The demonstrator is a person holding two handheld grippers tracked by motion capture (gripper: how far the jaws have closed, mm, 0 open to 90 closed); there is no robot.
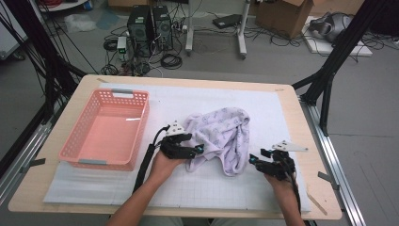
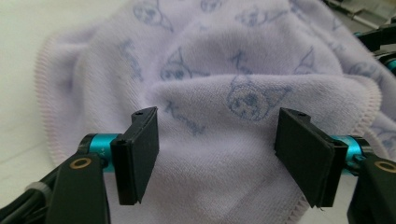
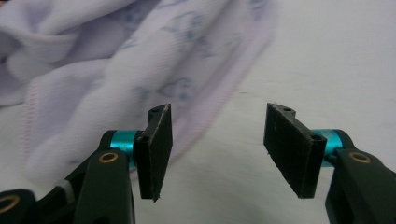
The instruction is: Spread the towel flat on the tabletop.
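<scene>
A crumpled lilac towel [image 1: 221,136] with a faint blue print lies on the white mat [image 1: 263,188], right of the pink basket [image 1: 107,129]. The left gripper [image 2: 217,156] has its jaws spread, a towel fold between them. The right gripper [image 3: 217,149] is also spread over bare mat, the towel's hem beside its left jaw.

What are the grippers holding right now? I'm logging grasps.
Nothing. The left gripper is open with the towel between its fingers; the right gripper is open beside it.
</scene>
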